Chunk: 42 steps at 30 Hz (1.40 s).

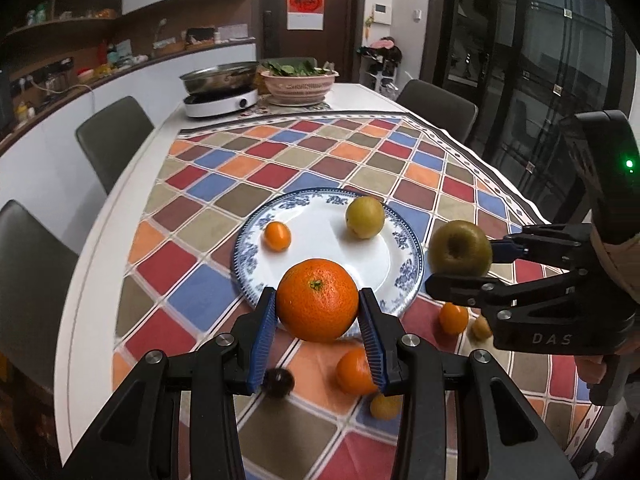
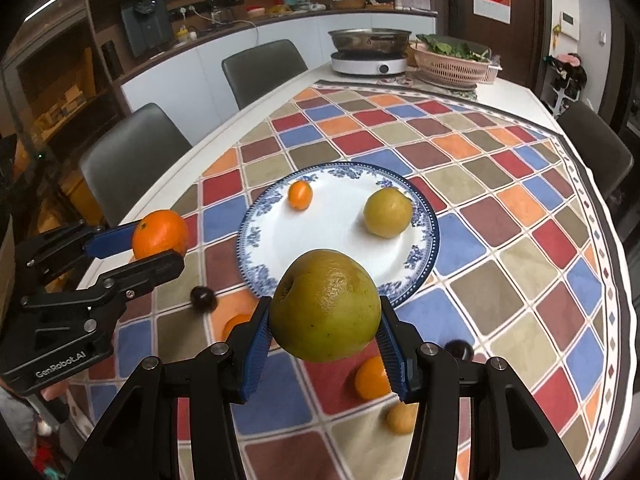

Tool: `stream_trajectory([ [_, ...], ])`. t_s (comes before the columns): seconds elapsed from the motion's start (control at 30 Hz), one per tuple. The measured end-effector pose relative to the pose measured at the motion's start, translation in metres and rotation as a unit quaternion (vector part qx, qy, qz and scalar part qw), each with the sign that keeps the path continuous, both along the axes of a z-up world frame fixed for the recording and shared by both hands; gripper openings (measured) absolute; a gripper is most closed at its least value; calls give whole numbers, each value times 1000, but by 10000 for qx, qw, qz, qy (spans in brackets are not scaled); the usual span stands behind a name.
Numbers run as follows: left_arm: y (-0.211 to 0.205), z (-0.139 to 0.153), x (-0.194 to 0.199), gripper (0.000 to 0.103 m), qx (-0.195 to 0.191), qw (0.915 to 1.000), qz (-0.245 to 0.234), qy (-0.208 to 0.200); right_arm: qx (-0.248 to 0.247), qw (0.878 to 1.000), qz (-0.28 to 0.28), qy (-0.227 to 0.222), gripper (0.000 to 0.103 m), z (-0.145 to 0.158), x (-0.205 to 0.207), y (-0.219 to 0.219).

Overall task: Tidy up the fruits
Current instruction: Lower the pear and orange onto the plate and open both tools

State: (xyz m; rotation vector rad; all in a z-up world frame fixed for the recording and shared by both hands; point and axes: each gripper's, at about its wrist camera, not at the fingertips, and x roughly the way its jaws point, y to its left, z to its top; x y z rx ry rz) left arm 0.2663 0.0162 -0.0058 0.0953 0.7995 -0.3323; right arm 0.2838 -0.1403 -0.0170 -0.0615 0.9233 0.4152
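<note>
My left gripper [image 1: 318, 308] is shut on a large orange [image 1: 317, 300], held above the near rim of a blue-and-white plate [image 1: 256, 236]. My right gripper [image 2: 324, 320] is shut on a greenish-brown pear [image 2: 325, 306], held above the same plate's [image 2: 264, 236] near edge. On the plate lie a small orange kumquat [image 1: 277, 235] and a yellow-green round fruit [image 1: 365, 217]. In the right wrist view the left gripper [image 2: 160, 248] with the orange [image 2: 160, 236] hangs left of the plate. In the left wrist view the right gripper [image 1: 460, 268] with the pear [image 1: 460, 248] hangs right of it.
Loose on the checked tablecloth [image 1: 208, 300] near me: a tangerine [image 1: 354, 372], small yellow fruits [image 1: 386, 406], a dark round fruit [image 1: 279, 382], another small orange [image 1: 453, 318]. An induction cooker with a pan [image 1: 222, 98] and a pink basket of greens [image 1: 298, 82] stand at the far end. Chairs [image 1: 114, 140] line the table.
</note>
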Motion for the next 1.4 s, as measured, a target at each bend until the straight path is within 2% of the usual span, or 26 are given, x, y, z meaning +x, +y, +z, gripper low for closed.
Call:
stream_trajectory([
  [0.2, -5, -15, 41, 40, 4, 9996, -59, 289, -13, 9997, -68, 246, 50, -14, 35, -2],
  [0.57, -12, -45, 90, 40, 207, 9969, -120, 751, -181, 9980, -98, 602, 50, -37, 81, -2],
  [0.97, -10, -73, 119, 40, 270, 9933, -14, 1119, -252, 9952, -60, 940, 50, -59, 103, 3],
  [1.4, -11, -84, 133, 41, 233, 9916, 19, 1276, -259, 9949, -160, 965, 50, -68, 121, 4],
])
